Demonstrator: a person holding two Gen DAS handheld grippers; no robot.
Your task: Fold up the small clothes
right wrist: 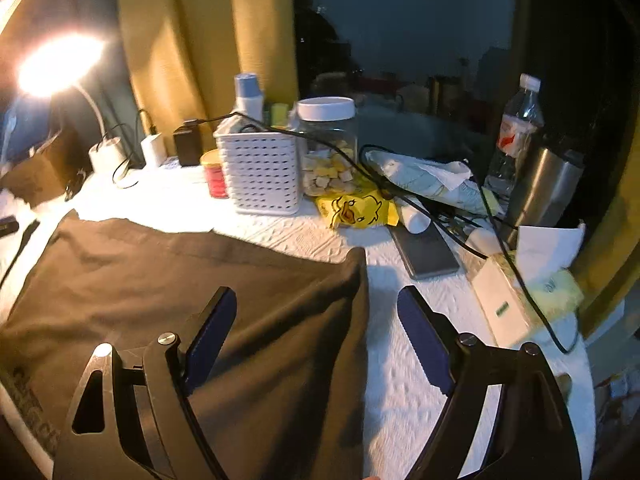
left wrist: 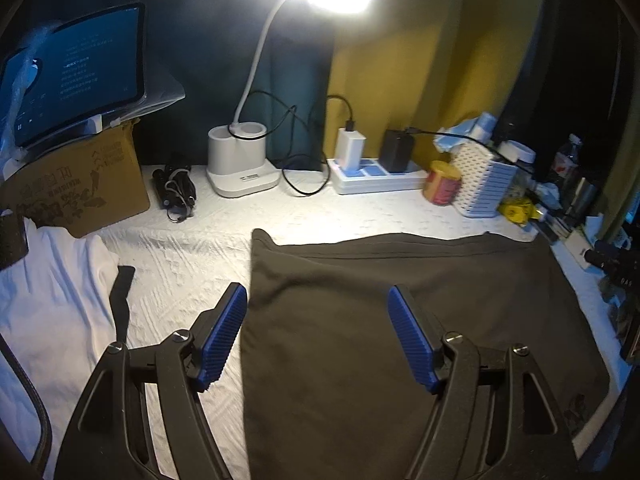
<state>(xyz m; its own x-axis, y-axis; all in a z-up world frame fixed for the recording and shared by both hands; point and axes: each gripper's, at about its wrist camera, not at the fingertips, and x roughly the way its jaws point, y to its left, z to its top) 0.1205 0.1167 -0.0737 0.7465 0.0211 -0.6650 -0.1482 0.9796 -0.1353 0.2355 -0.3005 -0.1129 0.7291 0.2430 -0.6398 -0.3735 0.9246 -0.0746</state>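
A dark brown garment [left wrist: 400, 320] lies flat and folded on the white quilted cover [left wrist: 180, 256], its left edge running straight down. My left gripper [left wrist: 318, 296] hovers open above that left edge, blue pads wide apart and holding nothing. In the right wrist view the same dark garment [right wrist: 180, 288] spreads to the left, its right edge under the gap between the jaws. My right gripper [right wrist: 316, 300] is open above that edge and empty. A white garment [left wrist: 48, 304] lies crumpled at the left.
Along the back stand a cardboard box [left wrist: 80, 184], a lit desk lamp [left wrist: 242, 168], a power strip [left wrist: 376, 176], a white basket [right wrist: 262, 172], a snack jar [right wrist: 328, 148], a phone [right wrist: 426, 250], a bottle [right wrist: 518, 132] and a steel flask [right wrist: 546, 192]. Cables cross the right side.
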